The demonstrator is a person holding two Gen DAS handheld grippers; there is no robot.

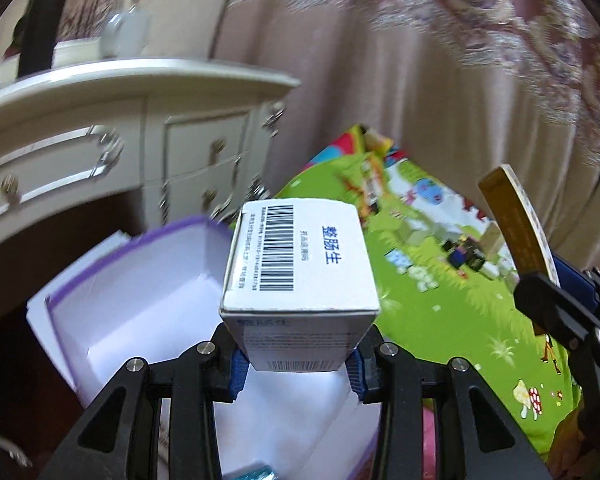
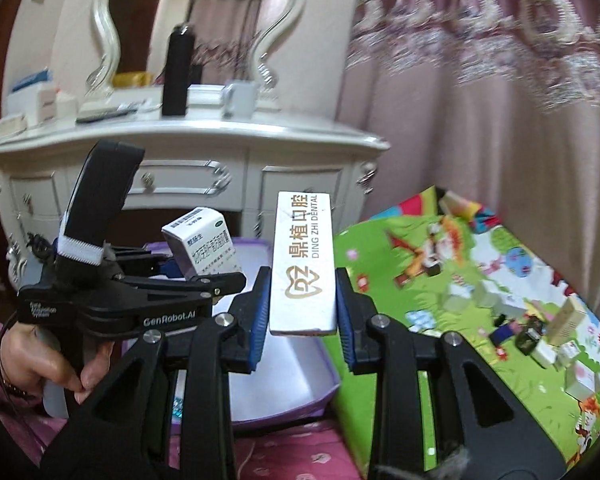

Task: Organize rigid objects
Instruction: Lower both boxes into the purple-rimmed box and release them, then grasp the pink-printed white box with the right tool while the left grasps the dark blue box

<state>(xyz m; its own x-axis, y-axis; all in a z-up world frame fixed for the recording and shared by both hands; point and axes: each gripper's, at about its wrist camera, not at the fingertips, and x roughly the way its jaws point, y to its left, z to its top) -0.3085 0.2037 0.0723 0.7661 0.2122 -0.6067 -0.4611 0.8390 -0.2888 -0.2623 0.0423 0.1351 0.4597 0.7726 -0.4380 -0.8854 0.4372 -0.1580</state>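
Jaws hiding medicine box's (image 1: 300,272) lower sides.

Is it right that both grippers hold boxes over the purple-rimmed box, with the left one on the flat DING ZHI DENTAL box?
Not quite. The left gripper holds the barcoded medicine box; the left wrist view shows it. The right gripper holds the DING ZHI DENTAL box. Both hang over the purple-rimmed box.
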